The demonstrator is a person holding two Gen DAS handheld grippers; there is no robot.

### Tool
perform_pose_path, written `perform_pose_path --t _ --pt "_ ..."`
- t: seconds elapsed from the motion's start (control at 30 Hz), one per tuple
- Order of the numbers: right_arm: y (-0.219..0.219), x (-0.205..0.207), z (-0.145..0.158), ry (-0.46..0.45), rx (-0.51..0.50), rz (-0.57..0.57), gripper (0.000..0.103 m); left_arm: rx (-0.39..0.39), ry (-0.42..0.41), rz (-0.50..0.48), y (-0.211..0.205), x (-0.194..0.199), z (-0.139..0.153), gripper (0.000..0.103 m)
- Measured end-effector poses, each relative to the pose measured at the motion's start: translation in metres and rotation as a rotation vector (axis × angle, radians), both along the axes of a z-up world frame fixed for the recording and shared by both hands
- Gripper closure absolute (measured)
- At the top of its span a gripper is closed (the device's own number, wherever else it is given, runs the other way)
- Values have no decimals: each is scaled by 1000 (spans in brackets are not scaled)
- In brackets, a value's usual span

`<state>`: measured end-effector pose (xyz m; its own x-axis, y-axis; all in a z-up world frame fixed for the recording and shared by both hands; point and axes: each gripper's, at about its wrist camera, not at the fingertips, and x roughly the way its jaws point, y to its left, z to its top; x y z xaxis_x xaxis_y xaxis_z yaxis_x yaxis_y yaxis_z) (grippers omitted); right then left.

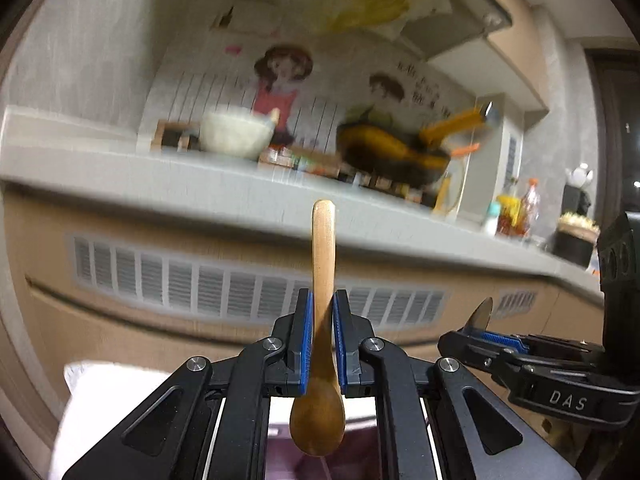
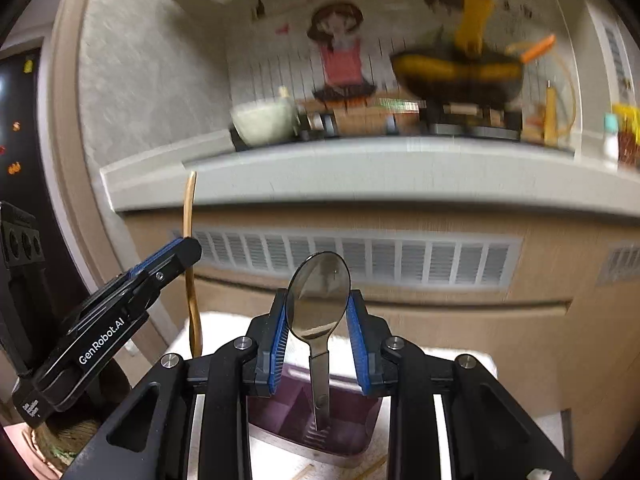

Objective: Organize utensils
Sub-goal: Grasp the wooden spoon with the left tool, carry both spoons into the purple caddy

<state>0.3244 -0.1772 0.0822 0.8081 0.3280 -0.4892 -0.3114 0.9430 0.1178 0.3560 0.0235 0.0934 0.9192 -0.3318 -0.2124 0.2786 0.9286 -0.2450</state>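
Note:
My left gripper (image 1: 321, 340) is shut on a wooden spoon (image 1: 323, 264), handle pointing up and away, bowl hanging toward the camera. In the right wrist view the same gripper (image 2: 176, 256) shows at the left with the wooden spoon (image 2: 191, 264) seen edge-on. My right gripper (image 2: 318, 336) is shut on the bowl of a metal spoon (image 2: 319, 292), whose handle hangs down over a dark purple divided tray (image 2: 352, 432) on a white surface. In the left wrist view the right gripper (image 1: 476, 330) shows at the right with the metal spoon (image 1: 480, 314) sticking out.
A grey countertop (image 2: 360, 176) runs across ahead, above a beige cabinet front with a slatted vent (image 2: 360, 260). On it stand a white bowl (image 1: 236, 132), a yellow pan (image 1: 400, 148) and bottles (image 1: 516, 208). A woven basket (image 2: 68, 440) sits at lower left.

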Motion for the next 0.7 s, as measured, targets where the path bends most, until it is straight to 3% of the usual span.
perform_pose_path --t 0.13,0.23,0.3,0.4,0.43,0.5,0.6,0.67,0.7 --pt "3 17 -48 99 -19 0 76 -7 116 19 -1 22 -50 92" --pt "1 24 -77 217 -8 38 70 15 281 9 0 40 -89 89" --pt "-1 23 -91 288 20 63 67 11 325 25 7 35 -101 81" --pt "-9 2 -97 273 -26 35 63 -36 364 77 30 13 -103 71" --pt "-12 -9 -97 253 -57 21 56 -38 371 93 34 2 -102 68" --pt "-18 -25 -98 229 -105 3 42 -26 400 124 47 -19 -103 49" --pt "-29 -54 -106 204 -195 -24 32 25 450 139 50 -54 -107 40" --pt "-35 -66 -113 213 -241 -26 19 59 475 137 47 -80 -113 34" --pt "-36 -70 -117 219 -248 -23 6 68 477 137 46 -91 -113 28"
